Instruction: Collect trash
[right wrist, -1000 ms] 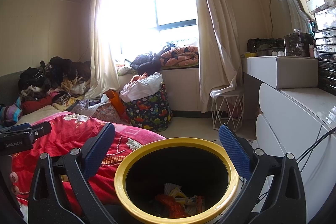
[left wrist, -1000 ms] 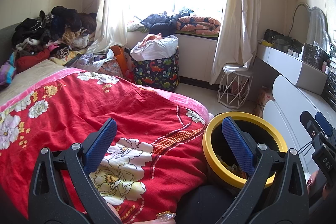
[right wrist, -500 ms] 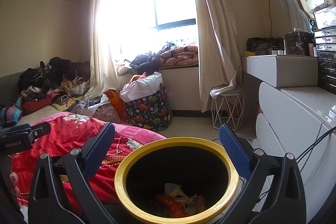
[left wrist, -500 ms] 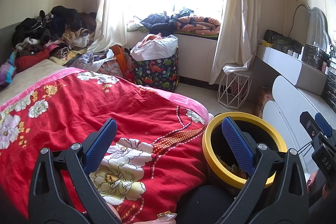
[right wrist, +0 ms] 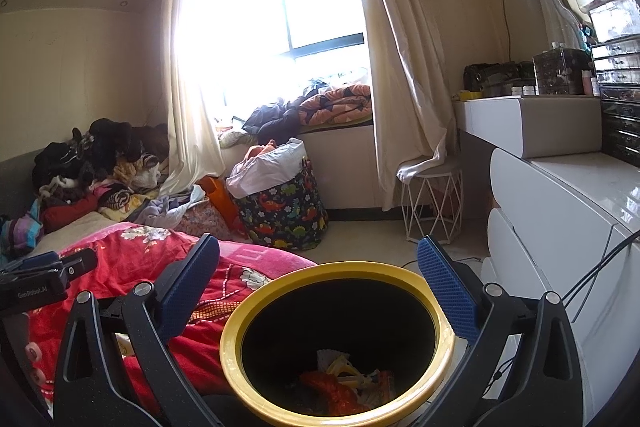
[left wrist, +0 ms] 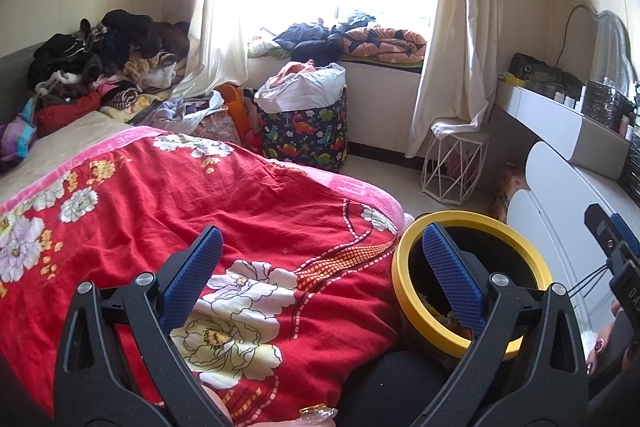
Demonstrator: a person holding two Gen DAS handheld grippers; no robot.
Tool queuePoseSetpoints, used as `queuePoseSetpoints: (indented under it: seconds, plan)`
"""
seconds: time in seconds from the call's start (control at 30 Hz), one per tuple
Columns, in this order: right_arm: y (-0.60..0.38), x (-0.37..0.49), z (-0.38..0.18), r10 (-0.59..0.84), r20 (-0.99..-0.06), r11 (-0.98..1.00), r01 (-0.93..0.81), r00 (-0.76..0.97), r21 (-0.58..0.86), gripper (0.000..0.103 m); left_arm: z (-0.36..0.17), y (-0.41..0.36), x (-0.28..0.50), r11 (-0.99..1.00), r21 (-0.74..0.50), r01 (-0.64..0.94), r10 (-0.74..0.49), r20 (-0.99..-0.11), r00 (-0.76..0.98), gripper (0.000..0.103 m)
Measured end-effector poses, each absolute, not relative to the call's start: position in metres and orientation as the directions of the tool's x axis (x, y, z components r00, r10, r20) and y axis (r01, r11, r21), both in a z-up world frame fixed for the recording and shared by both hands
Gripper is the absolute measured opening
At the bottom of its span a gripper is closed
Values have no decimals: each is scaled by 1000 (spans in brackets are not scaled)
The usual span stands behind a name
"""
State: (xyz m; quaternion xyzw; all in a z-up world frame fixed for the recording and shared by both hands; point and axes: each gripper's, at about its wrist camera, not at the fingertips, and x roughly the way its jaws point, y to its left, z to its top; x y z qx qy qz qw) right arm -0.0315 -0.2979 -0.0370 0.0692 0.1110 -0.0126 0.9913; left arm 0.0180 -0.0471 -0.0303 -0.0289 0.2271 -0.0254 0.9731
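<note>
Trash: wrappers and scraps (right wrist: 344,383) already lie in the yellow-rimmed bin (right wrist: 240,311), beside the bed.
Right gripper (right wrist: 320,291): above the bin, jaws wide, empty.
Left gripper (left wrist: 320,275): over the red floral quilt (left wrist: 160,195), jaws wide, empty.
Remaining: no loose trash visible; likely near done.

The trash bin (right wrist: 230,343) has a yellow rim and black inside, holding orange and white scraps (right wrist: 340,383). The bedspread (left wrist: 168,219) is red with white and yellow flowers; the laundry basket (left wrist: 304,139) shows coloured dinosaurs on dark fabric.
</note>
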Motion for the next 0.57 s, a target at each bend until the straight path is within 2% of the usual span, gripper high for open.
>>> queuePoseSetpoints:
  seconds: [0.3, 0.43, 0.57]
  plan:
    - [-282, -31, -37, 9, -220, 995, 14, 976, 103, 96, -31, -37, 20, 996, -90, 2, -43, -456, 889, 92]
    - [-271, -11, -35, 37, -258, 994, -10, 965, 106, 96, -26, -20, 26, 990, -129, -60, -7, -466, 885, 92]
    - [-246, 24, -25, 171, -280, 982, -138, 945, 132, 96, -17, 14, 24, 976, -147, -160, 76, -459, 885, 92]
